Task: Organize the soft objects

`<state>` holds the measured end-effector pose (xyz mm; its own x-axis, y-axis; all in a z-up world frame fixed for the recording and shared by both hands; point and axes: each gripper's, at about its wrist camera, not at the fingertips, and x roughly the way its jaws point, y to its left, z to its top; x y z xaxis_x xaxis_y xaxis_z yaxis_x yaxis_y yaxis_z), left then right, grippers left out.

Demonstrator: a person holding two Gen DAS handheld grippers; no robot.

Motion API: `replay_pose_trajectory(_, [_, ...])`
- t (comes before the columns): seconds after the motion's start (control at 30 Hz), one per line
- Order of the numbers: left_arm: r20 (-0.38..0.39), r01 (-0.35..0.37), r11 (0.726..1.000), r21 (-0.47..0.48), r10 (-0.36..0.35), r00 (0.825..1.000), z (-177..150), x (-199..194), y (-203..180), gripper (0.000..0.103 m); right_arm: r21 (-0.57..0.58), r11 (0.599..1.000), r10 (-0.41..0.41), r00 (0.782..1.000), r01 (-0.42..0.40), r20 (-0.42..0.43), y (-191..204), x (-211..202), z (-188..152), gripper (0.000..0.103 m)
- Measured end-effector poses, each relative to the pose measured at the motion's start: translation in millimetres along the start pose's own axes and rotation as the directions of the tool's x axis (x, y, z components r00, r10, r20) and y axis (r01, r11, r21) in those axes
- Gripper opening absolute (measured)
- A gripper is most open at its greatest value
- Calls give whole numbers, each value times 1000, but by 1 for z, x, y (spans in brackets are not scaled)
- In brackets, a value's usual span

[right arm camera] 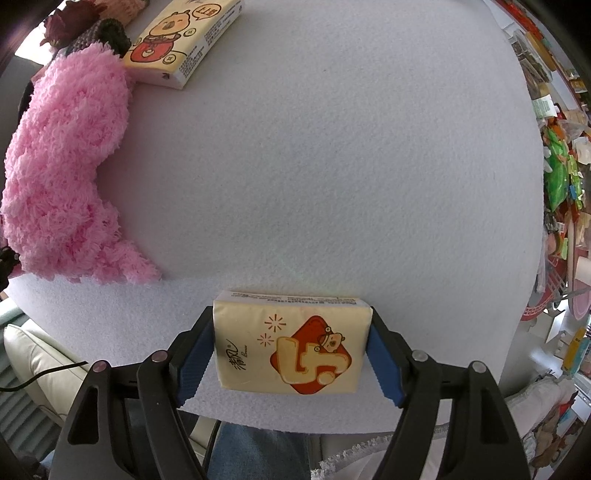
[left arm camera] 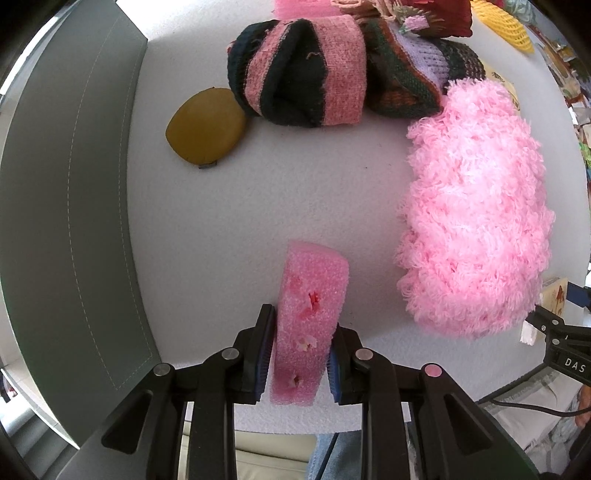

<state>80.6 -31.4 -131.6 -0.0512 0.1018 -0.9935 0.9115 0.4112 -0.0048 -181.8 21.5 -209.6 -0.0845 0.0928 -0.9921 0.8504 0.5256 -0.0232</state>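
My left gripper (left arm camera: 300, 350) is shut on a pink foam piece (left arm camera: 308, 325) standing on edge near the front edge of the white felt table (left arm camera: 295, 192). A fluffy pink cloth (left arm camera: 476, 214) lies to its right; it also shows in the right wrist view (right arm camera: 62, 166). My right gripper (right arm camera: 291, 350) is shut on a cream tissue pack (right arm camera: 291, 343) with a red diamond print, held at the table's (right arm camera: 332, 166) front edge. A second tissue pack (right arm camera: 181, 40) lies at the far left.
A striped knit pile (left arm camera: 314, 81) and a mustard oval pad (left arm camera: 205, 125) lie at the back. A grey stitched mat (left arm camera: 70, 206) covers the left side. A yellow foam net (left arm camera: 506, 26) sits far right. Cluttered shelves (right arm camera: 561, 177) stand beyond the right edge.
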Motion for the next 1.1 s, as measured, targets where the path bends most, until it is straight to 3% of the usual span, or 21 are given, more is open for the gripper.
replay_pose_trajectory(0.2, [-14,8,1000,-23,-8,1000,-6,13,-1,27,-4,1000,2,1000,-2,-16,0,2,4,81])
replay_pose_trajectory(0.3, [-12,12,1000,-25,-12,1000,-10,19,-3,27,-5,1000,5,1000,-5,-20,0,2,5,77])
replay_pose_trajectory(0.43, [-1,15,1000,-8,-15,1000,-13,16,-6,27,-38,999,-30,999,29,-29,5,0,3,76])
replay_pose_trajectory(0.87, [29,29,998,49,-30,999,-23,-9,-22,27,-24,999,38,999,-38,-10,-1,-18,10,77])
replay_pose_trajectory(1.1, [57,21,999,32,-23,998,-22,-20,-14,27,-31,997,67,998,-67,9,0,-16,7,77])
